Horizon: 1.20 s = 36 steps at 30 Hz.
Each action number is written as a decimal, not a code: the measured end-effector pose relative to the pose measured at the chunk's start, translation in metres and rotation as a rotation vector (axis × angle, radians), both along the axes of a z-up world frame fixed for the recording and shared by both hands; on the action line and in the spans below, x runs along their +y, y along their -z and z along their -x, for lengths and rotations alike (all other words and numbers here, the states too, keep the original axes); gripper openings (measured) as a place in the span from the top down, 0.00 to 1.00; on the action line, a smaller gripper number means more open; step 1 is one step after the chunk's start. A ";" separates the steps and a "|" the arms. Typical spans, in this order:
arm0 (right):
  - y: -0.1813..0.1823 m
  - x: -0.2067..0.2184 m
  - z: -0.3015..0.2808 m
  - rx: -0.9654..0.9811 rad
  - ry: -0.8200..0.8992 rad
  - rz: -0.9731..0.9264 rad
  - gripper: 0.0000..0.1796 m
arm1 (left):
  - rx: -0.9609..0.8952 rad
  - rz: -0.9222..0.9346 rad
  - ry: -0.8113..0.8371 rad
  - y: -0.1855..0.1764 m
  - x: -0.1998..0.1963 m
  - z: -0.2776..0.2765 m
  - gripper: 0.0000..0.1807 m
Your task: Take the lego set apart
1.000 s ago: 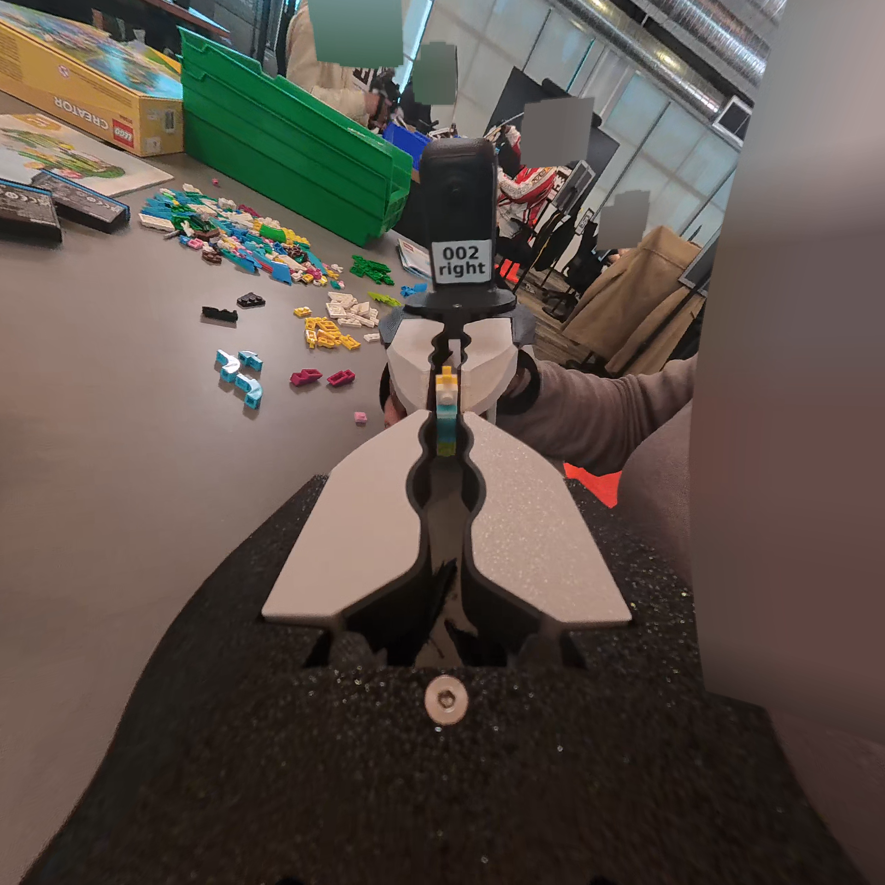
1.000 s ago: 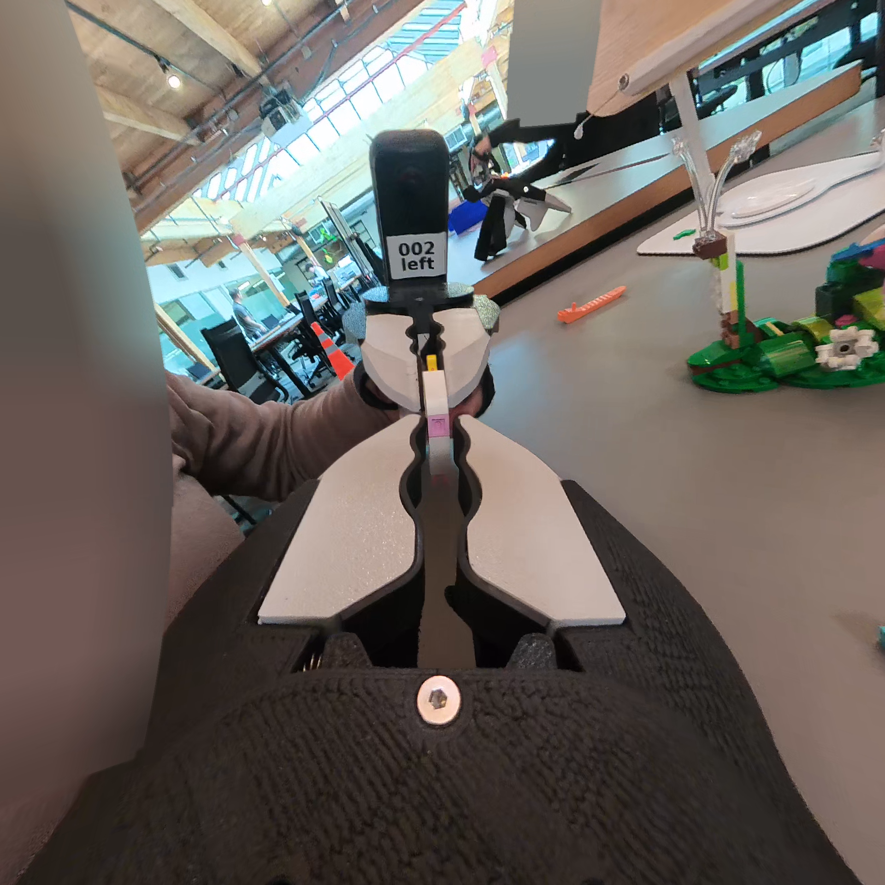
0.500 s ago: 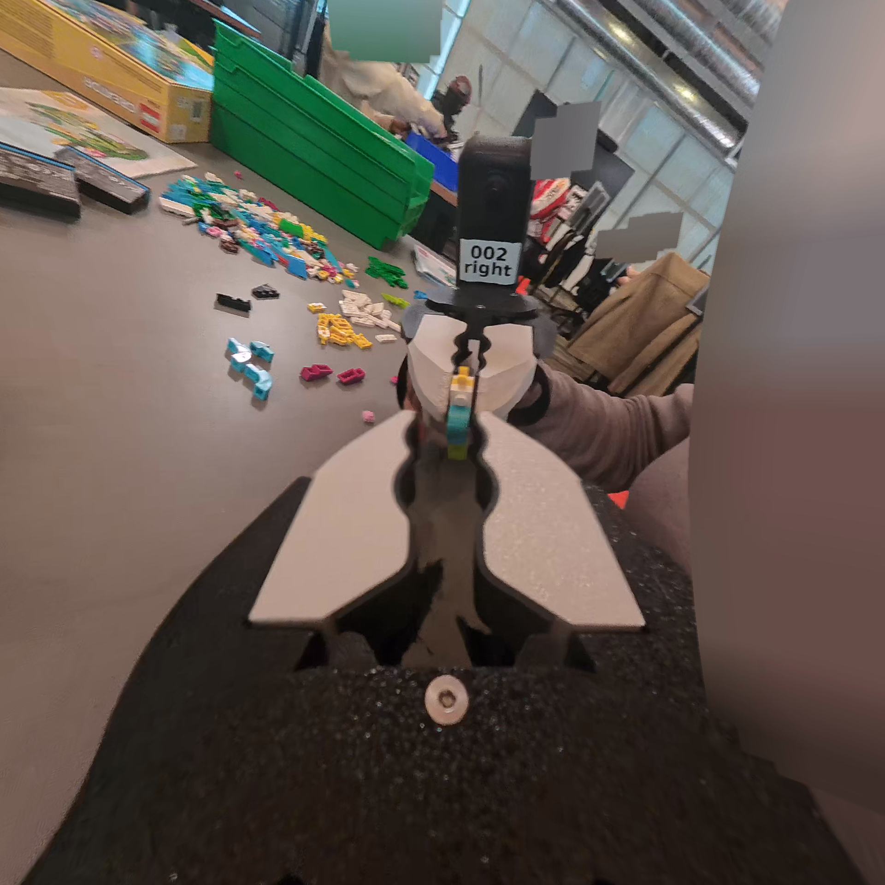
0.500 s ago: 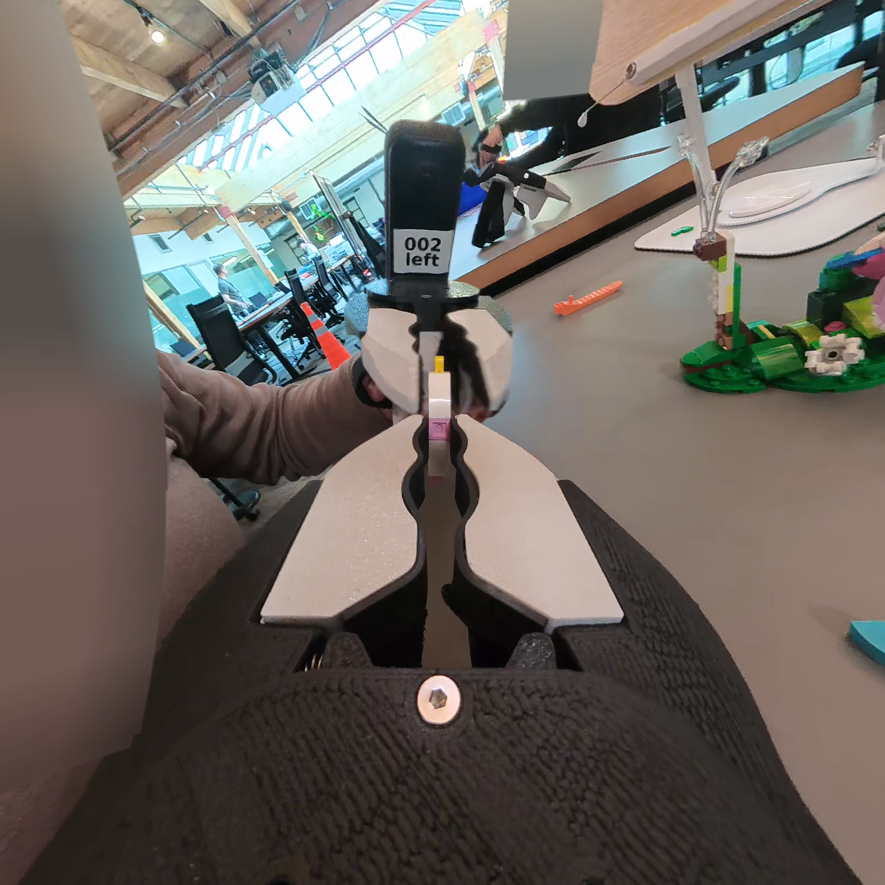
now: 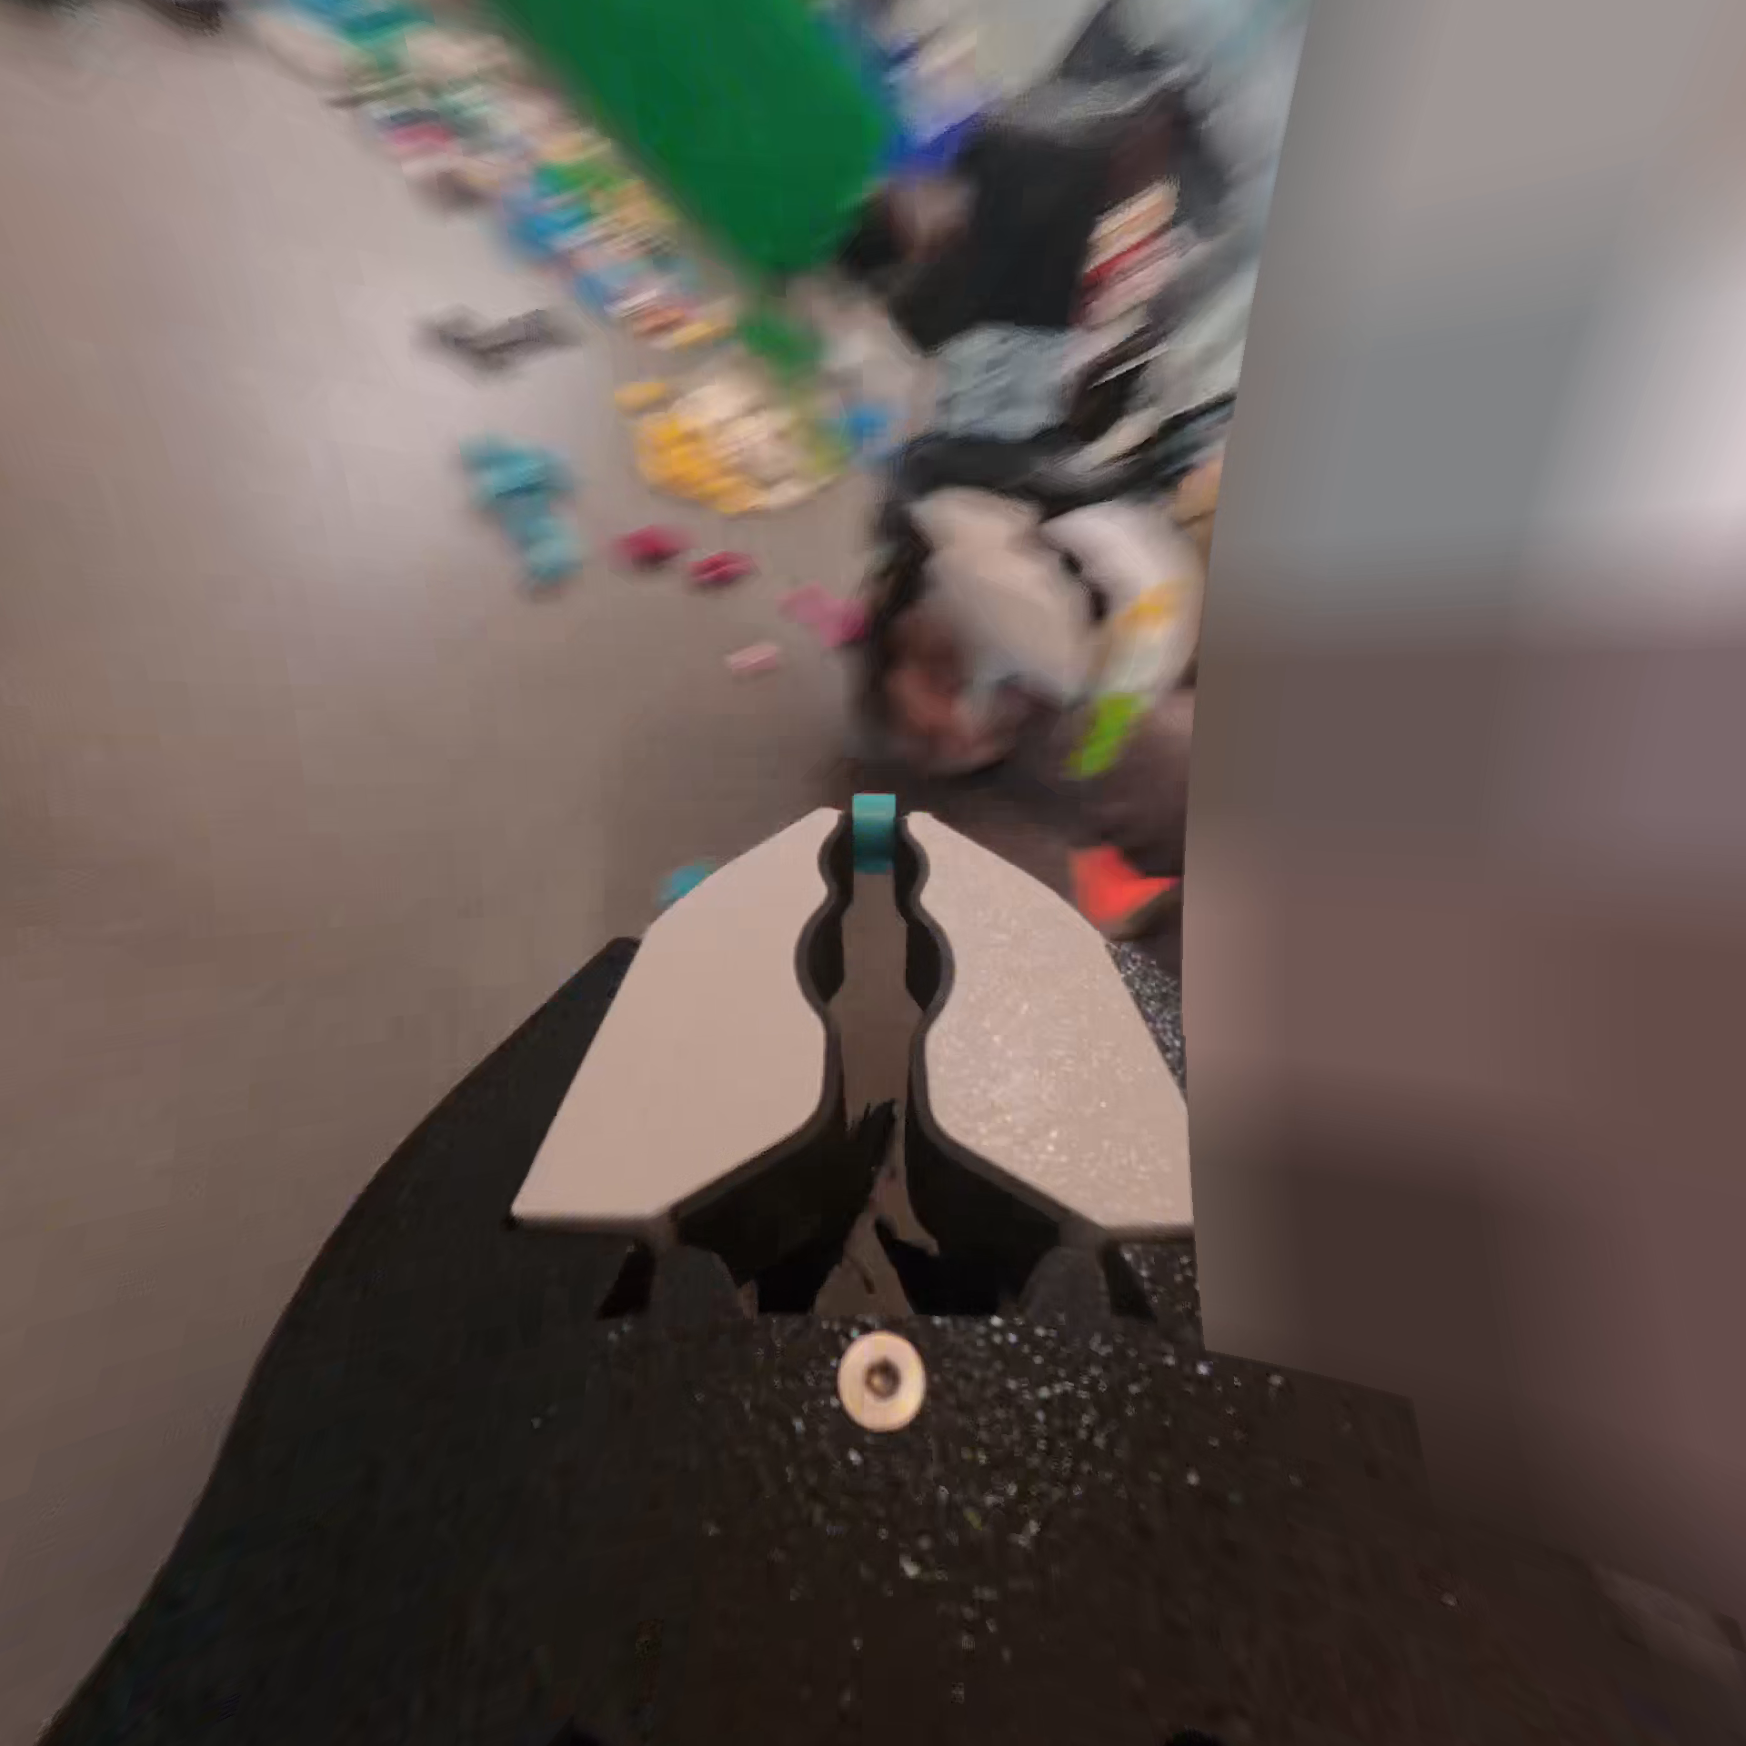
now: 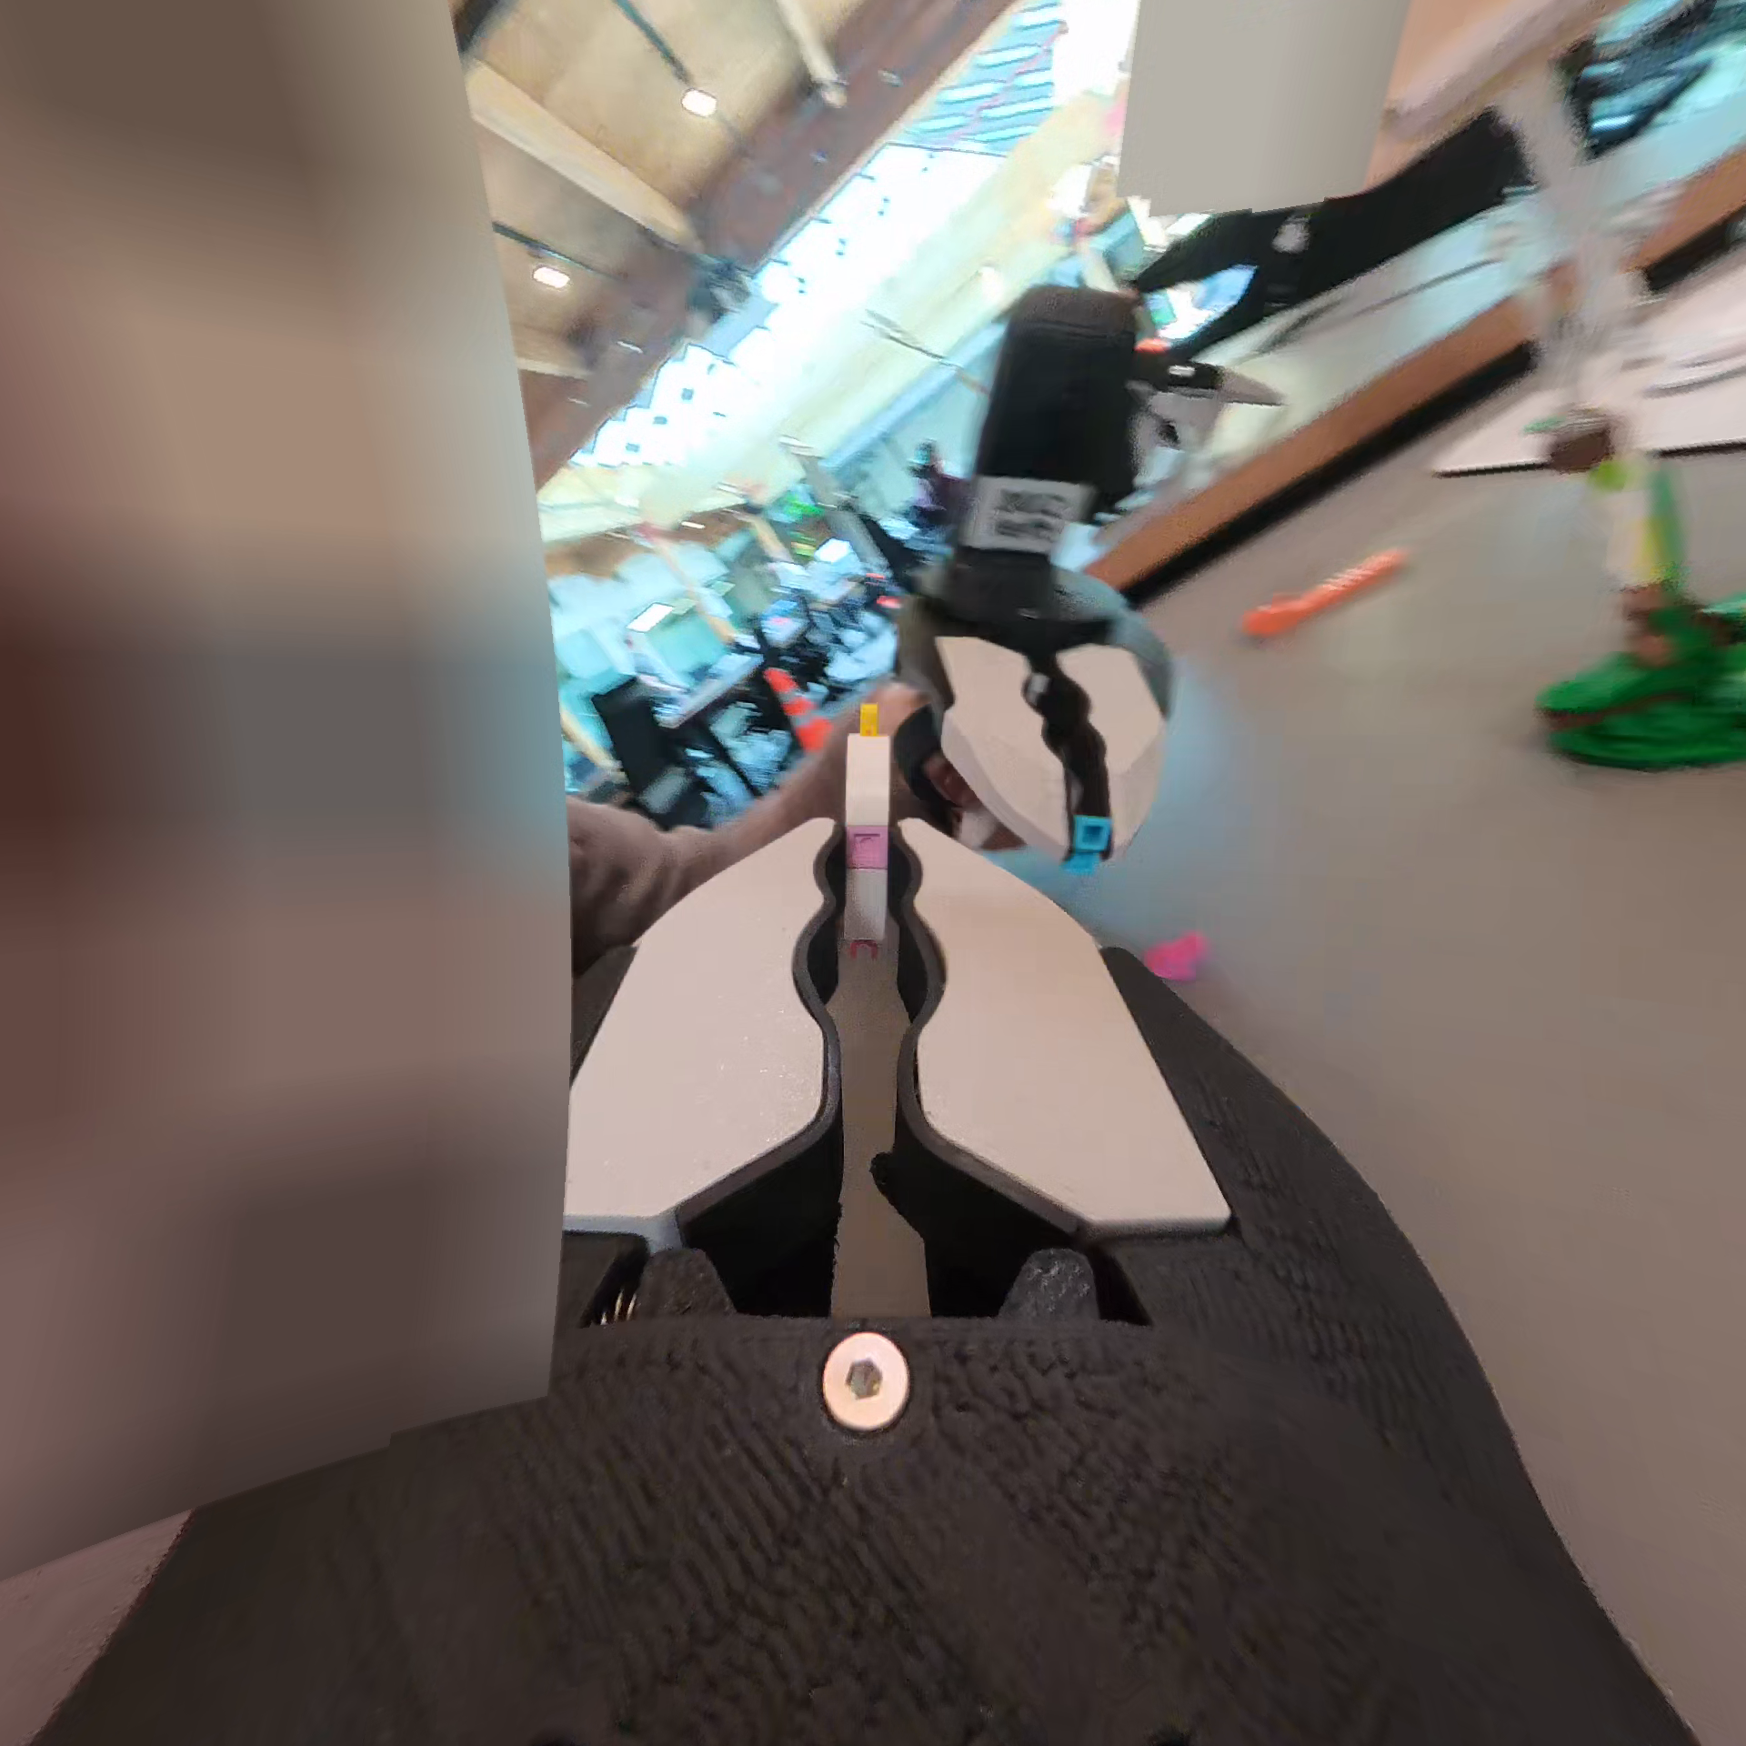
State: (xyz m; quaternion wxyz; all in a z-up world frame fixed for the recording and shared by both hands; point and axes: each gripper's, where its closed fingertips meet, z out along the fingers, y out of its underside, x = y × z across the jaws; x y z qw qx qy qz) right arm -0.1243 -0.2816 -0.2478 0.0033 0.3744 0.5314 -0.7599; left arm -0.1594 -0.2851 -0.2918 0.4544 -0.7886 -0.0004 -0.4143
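Observation:
My left gripper (image 5: 871, 831) is shut on a small teal lego piece (image 5: 871, 830). It also shows in the right wrist view (image 6: 1086, 836), off to the right, with the teal piece (image 6: 1088, 837) at its tips. My right gripper (image 6: 867, 836) is shut on a white, pink and yellow lego stack (image 6: 866, 803). In the blurred left wrist view the right gripper (image 5: 1124, 661) is farther off, holding that stack. The two held parts are apart. The rest of the lego set (image 6: 1663, 699), on a green base, stands on the grey table (image 6: 1417, 850) at the right.
Loose lego pieces (image 5: 718, 453) lie in blurred piles on the table, by a green bin (image 5: 718, 123). A pink piece (image 6: 1176, 954) lies near my right gripper. An orange tool (image 6: 1323, 595) lies farther back. A person's sleeve (image 6: 652, 869) is behind the gripper.
The joined stack has come apart: the teal piece stayed in my left gripper, the white, pink and yellow part in my right. The grippers swung away from each other, blurring both views.

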 end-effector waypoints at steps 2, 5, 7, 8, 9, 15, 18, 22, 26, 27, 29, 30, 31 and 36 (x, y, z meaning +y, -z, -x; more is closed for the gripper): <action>0.012 0.007 0.009 -0.039 0.083 -0.105 0.97 | 0.216 0.095 -0.094 0.020 -0.004 0.023 0.96; 0.026 0.011 0.014 -0.077 0.135 -0.210 0.96 | 0.186 0.100 -0.107 0.019 -0.002 0.023 0.96; 0.029 0.012 0.016 -0.098 0.140 -0.219 0.96 | 0.275 0.165 -0.140 0.037 0.001 0.029 0.96; 0.031 0.012 0.016 -0.109 0.144 -0.220 0.96 | 0.330 0.200 -0.163 0.046 0.002 0.035 0.96; 0.032 0.013 0.017 -0.117 0.147 -0.222 0.96 | 0.386 0.232 -0.182 0.053 0.001 0.041 0.96; 0.031 0.017 0.018 -0.115 0.170 -0.222 0.96 | 0.435 0.187 -0.233 0.051 0.004 0.054 0.96; 0.016 0.027 0.014 -0.069 0.211 -0.228 0.97 | 0.402 0.049 -0.238 0.029 0.015 0.045 0.96; -0.040 0.077 -0.009 0.075 0.441 -0.185 0.97 | 0.441 -0.090 -0.188 0.005 0.040 0.015 0.96; -0.058 0.120 -0.038 0.088 0.634 -0.227 0.97 | 0.461 -0.049 -0.002 0.009 0.072 -0.022 0.96; -0.056 0.125 -0.043 0.082 0.660 -0.242 0.97 | 0.476 -0.038 0.014 0.012 0.084 -0.024 0.96; -0.048 0.127 -0.051 0.064 0.683 -0.248 0.97 | 0.544 0.007 0.007 0.023 0.108 -0.021 0.96; -0.043 0.126 -0.053 0.054 0.684 -0.239 0.97 | 0.602 0.023 -0.009 0.029 0.120 -0.016 0.96; -0.037 0.125 -0.056 0.044 0.684 -0.229 0.97 | 0.684 0.049 -0.031 0.037 0.129 -0.009 0.96; -0.019 0.128 -0.060 0.023 0.679 -0.184 0.97 | 0.993 0.105 -0.069 0.059 0.147 0.016 0.91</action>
